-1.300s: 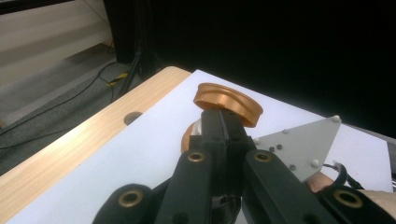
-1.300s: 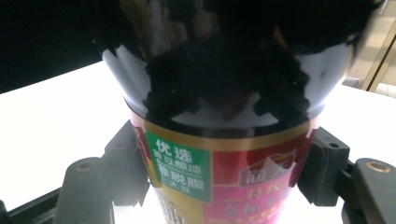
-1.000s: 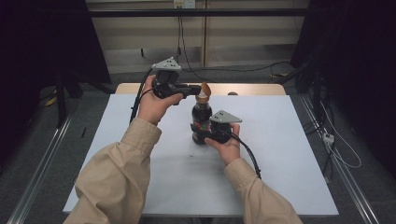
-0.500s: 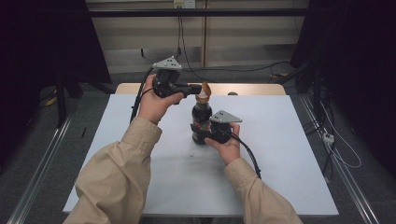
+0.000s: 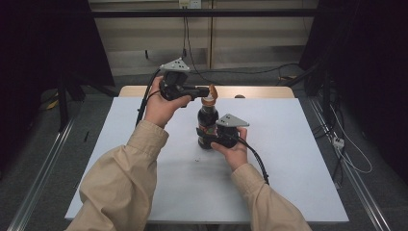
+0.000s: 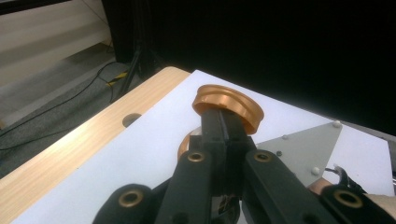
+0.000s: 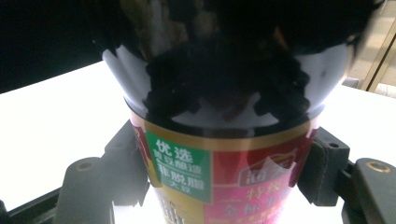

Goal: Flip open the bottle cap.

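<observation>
The right gripper [image 5: 208,138] is sitting nearest the person, low on the white table [image 5: 298,159], and its jaws are clamping the body of a dark sauce bottle [image 5: 207,122] from both sides. In the right gripper view the black pads are pressing the labelled wall of the bottle [image 7: 224,154] at left and right, so the bottle is standing upright, pinned in place near the middle of the table.

Just beyond and above it, the left gripper [image 5: 206,91] is reaching in level from the left side, and its jaws are closed together on the rim of a copper-coloured cap [image 5: 210,92]. In the left gripper view the two black fingers [image 6: 224,135] are meeting with hardly any gap, pinching the edge of the cap [image 6: 229,105], which is tilting and appears lifted clear of the bottle's neck; a sliver of copper ring is showing beneath it.

The relation that matters is vertical: the bottle's long axis is running straight up, and the cap is hanging directly over its mouth, just apart from it. The left hand is the nearer one to the cap, so any move with the cap is probably falling to it, while the right is simply steadying the bottle.

Farther off, the wooden table edge [image 6: 84,144] is showing past the white surface.
</observation>
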### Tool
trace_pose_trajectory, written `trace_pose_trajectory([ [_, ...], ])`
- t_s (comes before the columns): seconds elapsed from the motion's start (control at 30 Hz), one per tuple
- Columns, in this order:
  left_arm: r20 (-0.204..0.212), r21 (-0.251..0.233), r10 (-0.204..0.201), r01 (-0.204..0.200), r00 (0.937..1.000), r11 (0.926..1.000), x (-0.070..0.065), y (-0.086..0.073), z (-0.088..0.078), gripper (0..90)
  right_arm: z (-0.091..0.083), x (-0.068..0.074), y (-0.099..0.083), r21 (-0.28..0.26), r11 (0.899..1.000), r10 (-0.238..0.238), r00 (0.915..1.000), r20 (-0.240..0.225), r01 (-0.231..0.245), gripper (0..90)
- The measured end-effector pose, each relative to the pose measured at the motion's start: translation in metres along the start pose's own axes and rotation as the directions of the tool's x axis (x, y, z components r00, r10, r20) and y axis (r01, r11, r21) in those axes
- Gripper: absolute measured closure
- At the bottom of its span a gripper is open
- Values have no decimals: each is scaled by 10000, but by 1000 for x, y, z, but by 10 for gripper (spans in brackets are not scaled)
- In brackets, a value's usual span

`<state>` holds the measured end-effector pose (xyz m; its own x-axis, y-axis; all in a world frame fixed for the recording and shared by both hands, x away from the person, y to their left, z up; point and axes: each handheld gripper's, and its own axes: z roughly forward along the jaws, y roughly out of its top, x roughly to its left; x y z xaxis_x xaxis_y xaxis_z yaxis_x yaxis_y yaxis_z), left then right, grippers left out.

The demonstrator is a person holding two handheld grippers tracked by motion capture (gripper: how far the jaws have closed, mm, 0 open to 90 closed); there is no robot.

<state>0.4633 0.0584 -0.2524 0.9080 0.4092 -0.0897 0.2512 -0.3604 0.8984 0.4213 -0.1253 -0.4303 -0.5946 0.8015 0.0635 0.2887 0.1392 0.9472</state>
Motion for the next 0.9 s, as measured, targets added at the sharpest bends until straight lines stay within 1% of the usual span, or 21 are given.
trace_pose_trajectory([
  [0.23, 188, -67, -10, 12, 9998, 10000, -3, 3, 4, 900, 0, 0, 0, 9, 10000, -15, 10000, -2, 15, 301],
  [0.3, 230, -61, 48, -47, 9997, 10000, -4, 5, 6, 900, 0, 0, 0, 10, 10000, -5, 10000, 6, 5, 300],
  [0.57, 244, 5, 87, -87, 9997, 10000, -6, 5, 9, 900, 0, 0, 0, 11, 10000, -13, 10000, -18, 13, 301],
  [0.77, 222, -43, 115, -114, 9997, 9999, -6, 6, 4, 900, 0, 0, 0, 15, 10000, 17, 10000, -14, -17, 299],
  [0.9, 175, -39, 142, -141, 9997, 9999, -5, 4, -2, 900, 0, 0, 1, 42, 10000, 4, 10000, -22, -4, 297],
])
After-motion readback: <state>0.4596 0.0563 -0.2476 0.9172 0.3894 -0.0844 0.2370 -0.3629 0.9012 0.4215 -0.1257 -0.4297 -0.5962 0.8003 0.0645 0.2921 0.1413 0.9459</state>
